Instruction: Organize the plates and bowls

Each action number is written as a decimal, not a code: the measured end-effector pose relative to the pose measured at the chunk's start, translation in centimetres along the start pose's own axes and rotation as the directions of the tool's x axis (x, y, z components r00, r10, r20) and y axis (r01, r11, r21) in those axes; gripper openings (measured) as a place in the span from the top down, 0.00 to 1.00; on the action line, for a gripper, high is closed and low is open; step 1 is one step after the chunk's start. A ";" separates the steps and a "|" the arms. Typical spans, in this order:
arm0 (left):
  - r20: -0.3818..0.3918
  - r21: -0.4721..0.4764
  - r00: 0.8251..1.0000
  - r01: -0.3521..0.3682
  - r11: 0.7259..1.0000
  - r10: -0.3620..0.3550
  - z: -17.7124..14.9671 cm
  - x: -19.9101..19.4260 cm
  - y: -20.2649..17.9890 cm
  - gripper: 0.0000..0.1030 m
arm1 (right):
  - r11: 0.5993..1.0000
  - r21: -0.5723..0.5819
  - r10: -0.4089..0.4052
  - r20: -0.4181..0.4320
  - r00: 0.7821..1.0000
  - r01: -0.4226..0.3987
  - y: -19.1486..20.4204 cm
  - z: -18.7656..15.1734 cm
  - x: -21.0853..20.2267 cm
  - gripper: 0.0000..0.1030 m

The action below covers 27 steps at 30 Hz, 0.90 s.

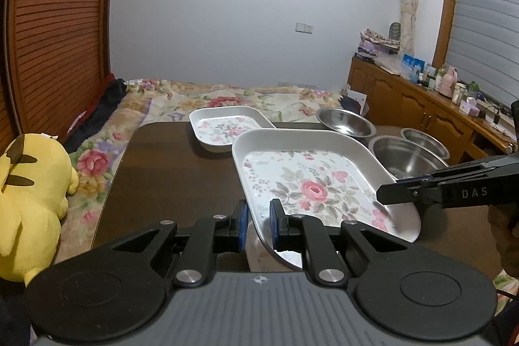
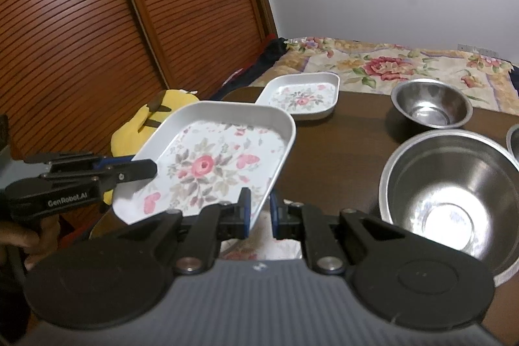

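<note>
The big flowered plate (image 1: 311,184) is up off the tabletop (image 1: 168,171). The left gripper (image 1: 258,224) jaws pinch its near rim. The right gripper (image 2: 259,209) jaws pinch its other rim, so it hangs between them.

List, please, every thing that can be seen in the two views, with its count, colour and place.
large tray: 1, white with pink roses, lifted and tilted above the table, gripped on two rims
small tray: 1, same pattern, far on the table
bowls: 3, steel, right part of the table
table: 1, dark brown, before the bed
bed cover: 1, floral, behind the table
plush toy: 1, yellow, left of the table
louvred doors: brown, left
cabinet: 1, wooden, right, bottles on top
left tool: black, blue pads, shut on the large tray's near rim
right tool: same, shut on its right rim
</note>
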<state>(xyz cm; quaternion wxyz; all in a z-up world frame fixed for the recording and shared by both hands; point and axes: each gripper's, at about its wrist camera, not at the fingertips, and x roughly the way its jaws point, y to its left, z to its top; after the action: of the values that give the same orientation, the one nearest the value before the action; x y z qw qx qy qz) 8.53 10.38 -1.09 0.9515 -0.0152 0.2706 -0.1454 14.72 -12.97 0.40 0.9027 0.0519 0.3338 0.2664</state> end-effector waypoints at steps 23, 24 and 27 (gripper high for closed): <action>-0.100 0.021 0.995 0.008 1.000 -0.006 -3.9 2.0 -1.1 0.85 | 0.998 0.062 -0.026 -0.005 1.000 0.026 -0.7 -4.5 -0.7 0.87; -0.103 0.025 0.995 0.005 1.000 -0.002 -4.0 2.2 -1.2 0.85 | 0.997 0.064 -0.031 0.001 1.000 0.031 -0.7 -4.8 -0.7 0.87; -0.105 0.044 0.994 -0.011 0.999 0.016 -4.1 2.5 -1.4 0.85 | 0.997 0.063 -0.051 0.023 0.998 0.049 -0.5 -5.3 -0.7 0.87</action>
<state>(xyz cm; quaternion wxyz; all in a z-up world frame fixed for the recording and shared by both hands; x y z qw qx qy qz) 8.01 8.55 -5.74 0.9369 0.0151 0.3175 -0.1453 11.16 -14.18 -3.39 0.9110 0.0749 0.3322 0.2325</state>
